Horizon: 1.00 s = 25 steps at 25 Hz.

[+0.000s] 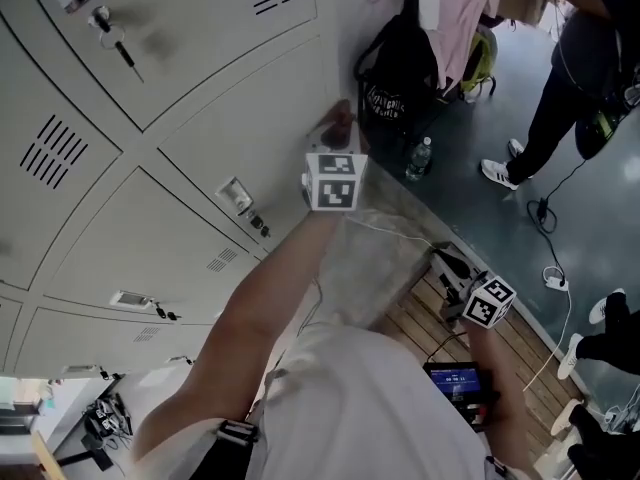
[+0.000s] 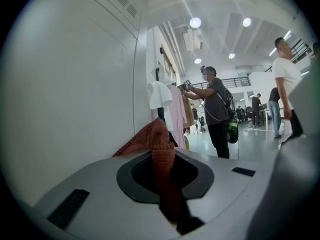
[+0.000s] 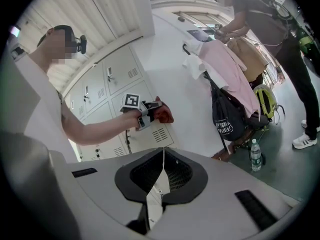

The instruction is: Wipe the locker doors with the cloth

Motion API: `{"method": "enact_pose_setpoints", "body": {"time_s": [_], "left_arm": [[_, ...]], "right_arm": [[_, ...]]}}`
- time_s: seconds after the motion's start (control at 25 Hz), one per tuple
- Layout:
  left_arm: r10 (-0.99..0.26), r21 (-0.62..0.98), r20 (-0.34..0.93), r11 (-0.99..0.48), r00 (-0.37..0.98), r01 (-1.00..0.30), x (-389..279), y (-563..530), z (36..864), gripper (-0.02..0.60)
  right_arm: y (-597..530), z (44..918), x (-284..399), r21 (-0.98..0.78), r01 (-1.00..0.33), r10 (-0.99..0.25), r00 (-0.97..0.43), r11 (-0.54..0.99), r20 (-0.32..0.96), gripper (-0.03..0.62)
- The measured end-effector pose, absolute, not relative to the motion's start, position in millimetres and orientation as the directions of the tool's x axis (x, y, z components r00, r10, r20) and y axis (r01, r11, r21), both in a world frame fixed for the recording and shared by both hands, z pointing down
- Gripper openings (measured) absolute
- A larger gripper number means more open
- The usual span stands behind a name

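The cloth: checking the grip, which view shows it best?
Left gripper view: the cloth sits close-up, clamped in the jaws. Right gripper view shows it small and distant; head view only a sliver.

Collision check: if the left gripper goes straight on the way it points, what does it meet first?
Likely the hanging clothes past its cloth; it runs close along the locker, so depth is unsure.

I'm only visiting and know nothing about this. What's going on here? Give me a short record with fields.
Place: grey lockers
Left gripper: shut on a red cloth, raised to a locker door; contact unclear
Right gripper: shut, empty, held low away from the lockers
On the floor: black backpack, water bottle
Others: a bystander stands nearby
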<state>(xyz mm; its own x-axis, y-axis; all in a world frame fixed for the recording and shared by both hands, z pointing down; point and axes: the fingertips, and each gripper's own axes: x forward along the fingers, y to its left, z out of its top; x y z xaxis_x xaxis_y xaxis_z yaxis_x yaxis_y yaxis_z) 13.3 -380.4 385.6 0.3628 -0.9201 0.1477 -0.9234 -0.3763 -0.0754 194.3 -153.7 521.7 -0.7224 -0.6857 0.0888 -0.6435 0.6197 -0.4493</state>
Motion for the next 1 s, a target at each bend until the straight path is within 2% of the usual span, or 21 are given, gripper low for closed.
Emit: {"method": "enact_pose_setpoints", "body": {"time_s": [0.2,0.36,0.64,0.88,1.0], "left_arm": [[-0.963,-0.083,0.008,-0.268,0.268,-0.96,-11,-359,352,0.038],[-0.977,-0.055,-0.052,-0.203,0.206,-0.978,-47,-325,327,0.038],[-0.991,0.007,-0.103,-0.091,0.09,-0.996,-122,-256,307,0.038],[-0.989,-0.021,-0.132,0.063,-0.06,-0.998,-182,-199,304,0.038],[-0.984,-0.031,-0.156,0.088,-0.083,-0.996,-195,-189,291,0.038]], "right_arm": [[-153,521,197,-0.449,-0.64,-0.681,-0.727,0.623,0.089,0.017],[-154,523,190,-0.456,-0.619,-0.658,-0.748,0.639,0.093,0.017],[-165,523,157,-0.452,-0.542,-0.568,-0.818,0.709,0.092,0.017],[-170,527,127,-0.45,-0.472,-0.484,-0.87,0.758,0.096,0.017],[-172,529,113,-0.449,-0.448,-0.454,-0.885,0.774,0.101,0.017]]}}
